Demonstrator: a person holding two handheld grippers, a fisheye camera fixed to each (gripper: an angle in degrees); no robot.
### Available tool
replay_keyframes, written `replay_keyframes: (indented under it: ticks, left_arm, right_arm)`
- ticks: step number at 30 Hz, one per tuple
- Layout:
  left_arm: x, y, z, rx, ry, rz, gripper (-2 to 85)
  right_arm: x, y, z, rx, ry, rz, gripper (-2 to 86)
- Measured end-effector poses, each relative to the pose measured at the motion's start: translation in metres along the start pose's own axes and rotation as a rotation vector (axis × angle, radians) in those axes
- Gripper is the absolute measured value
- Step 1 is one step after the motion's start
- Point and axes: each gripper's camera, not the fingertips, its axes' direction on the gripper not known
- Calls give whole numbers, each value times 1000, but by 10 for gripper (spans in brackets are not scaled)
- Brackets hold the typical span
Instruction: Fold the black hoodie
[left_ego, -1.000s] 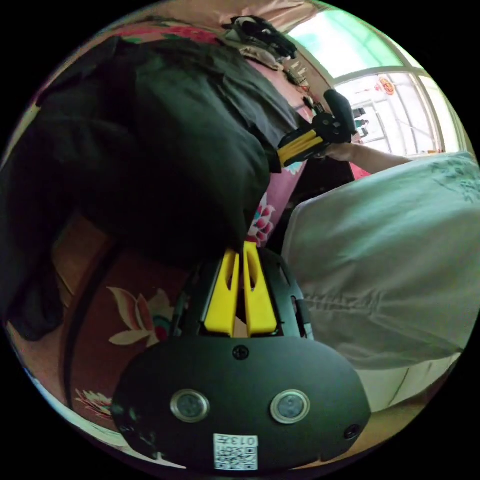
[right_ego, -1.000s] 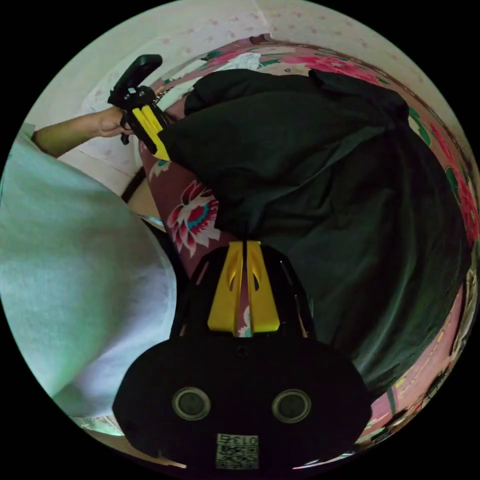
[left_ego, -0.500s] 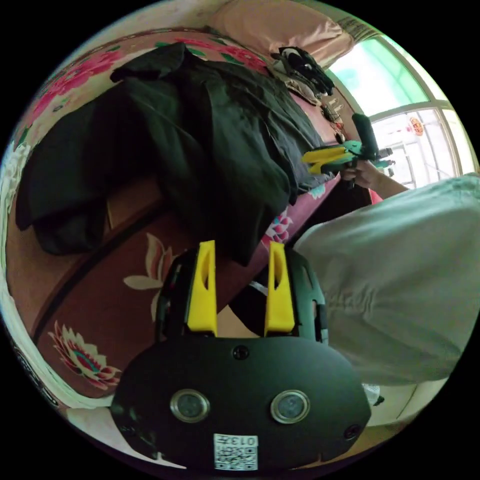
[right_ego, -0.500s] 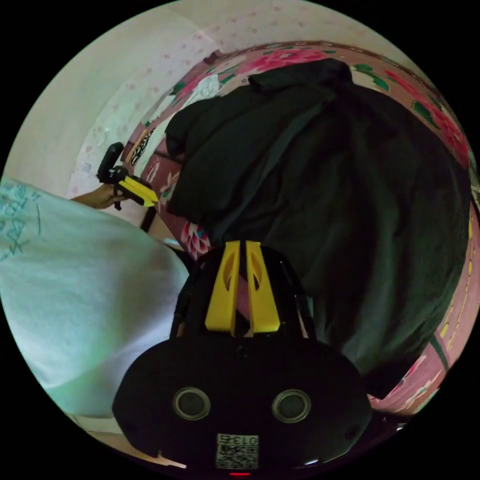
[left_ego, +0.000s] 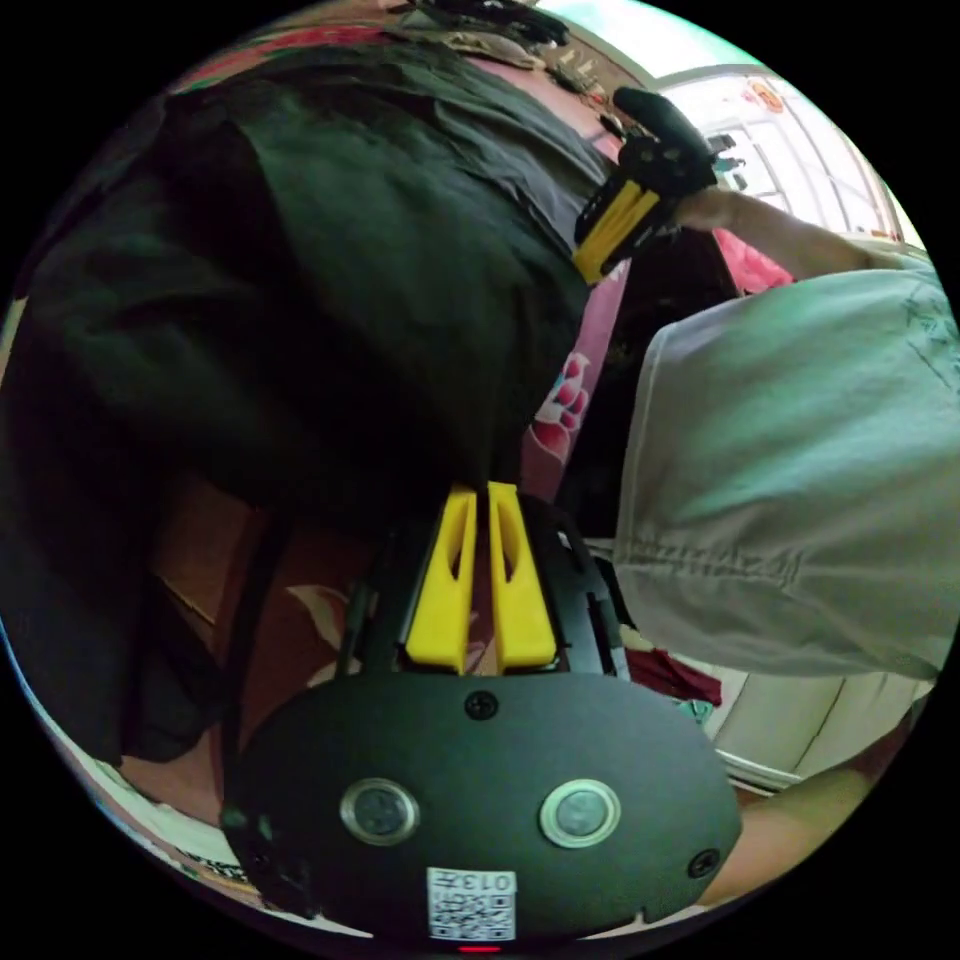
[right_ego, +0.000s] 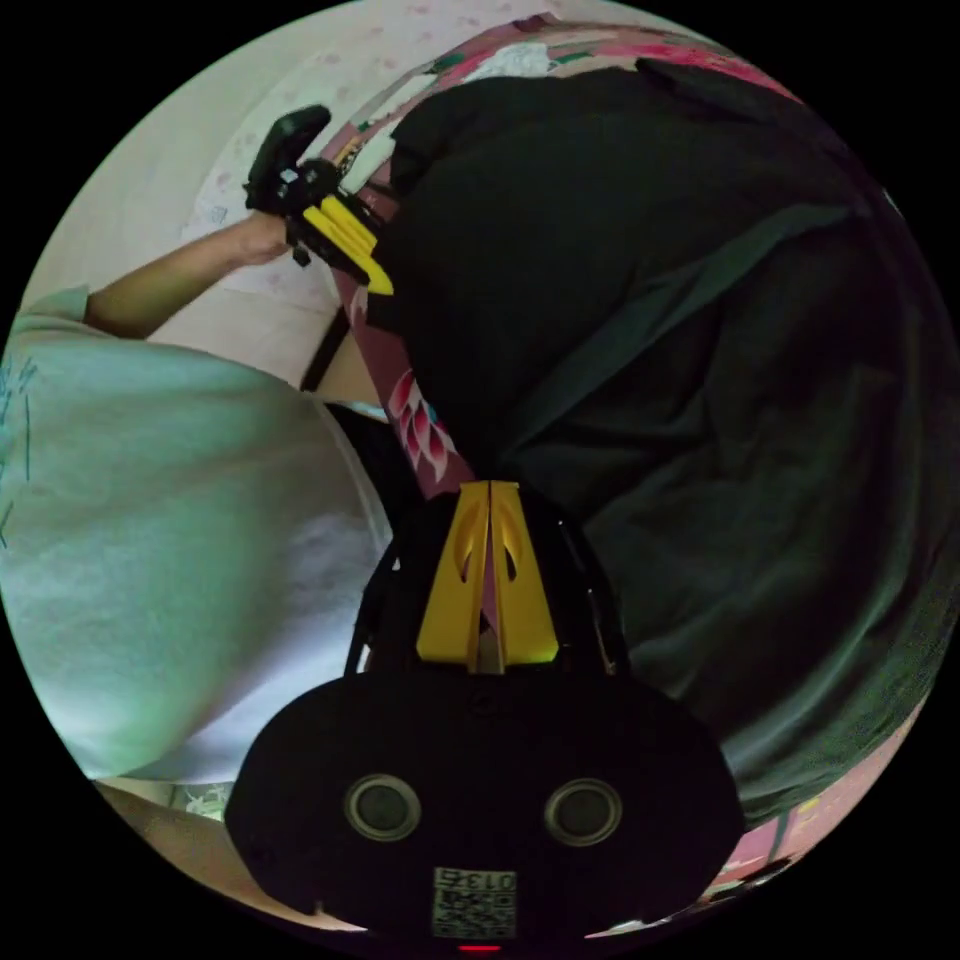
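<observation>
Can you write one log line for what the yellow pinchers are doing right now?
left gripper: shut on black hoodie | right gripper: shut on hoodie | floral bedspread beneath

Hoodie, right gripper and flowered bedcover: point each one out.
hoodie (right_ego: 640, 300): right gripper view, on its broad black body.
right gripper (left_ego: 592, 268): left gripper view, at its yellow tips by the hoodie's edge.
bedcover (left_ego: 558, 410): left gripper view, on a pink flower.

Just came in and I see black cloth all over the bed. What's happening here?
A person in a pale shirt stands at a flowered bed, working a black hoodie with two handheld grippers. The left gripper and the right gripper each have their jaws closed at the hoodie's near edge, spaced apart along it. The hoodie lies spread over the bed, not yet a neat fold.
</observation>
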Motion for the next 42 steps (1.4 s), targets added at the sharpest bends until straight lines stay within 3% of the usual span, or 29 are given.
replay_keyframes:
  ticks: [2, 4, 9, 11, 13, 15, 18, 20, 21, 25, 29, 34, 37, 39, 42]
  left_arm:
    - [7, 2, 1, -78, 9, -10, 50]
    - [16, 16, -8, -43, 19, -32, 76]
    - [40, 24, -9, 74, -28, -131, 152]
    - [53, 0, 8, -13, -165, -118, 93]
    - [61, -13, 9, -74, -356, -118, 61]
    - [61, -19, 4, -113, -339, -104, 24]
    - [73, -16, -8, -137, -347, 18, 7]
    - [68, -6, 5, -358, -288, 8, 0]
    - [66, -2, 6, -380, -251, -1, 0]
    - [58, 22, -55, -54, -184, -173, -1]
    - [67, -16, -121, 344, -279, -119, 1]
    - [66, -93, -94, 204, -591, -104, -2]
    - [47, -109, -59, 48, -648, -112, -2]
    - [45, -98, -56, 162, -692, -109, -2]
    - [36, -81, -60, 243, -660, -87, -1]
  right_arm:
    - [-3, 2, -7, -16, -42, 11, 2]
    - [-12, 11, -20, -20, -35, 17, 2]
    - [-46, 22, -76, 291, 27, 17, 1]
    - [-66, 0, -78, 372, 126, 19, 1]
    - [-73, -22, -64, 312, 264, 55, 1]
    - [-70, -34, -49, 277, 355, 92, 1]
    - [-54, -29, -48, 241, 259, 177, 1]
    - [-51, -22, -62, 177, 194, 231, 1]
    - [-54, -19, -68, 174, 201, 217, 1]
    - [-73, -3, -134, 406, 279, 207, 1]
    - [-72, -26, -176, 524, 396, 248, 2]
    - [-79, -78, -180, 470, 643, 211, 2]
    - [-69, -99, -168, 351, 707, 219, 1]
    - [-54, -107, -153, 224, 704, 219, 1]
    - [-57, -95, -150, 317, 774, 147, 0]
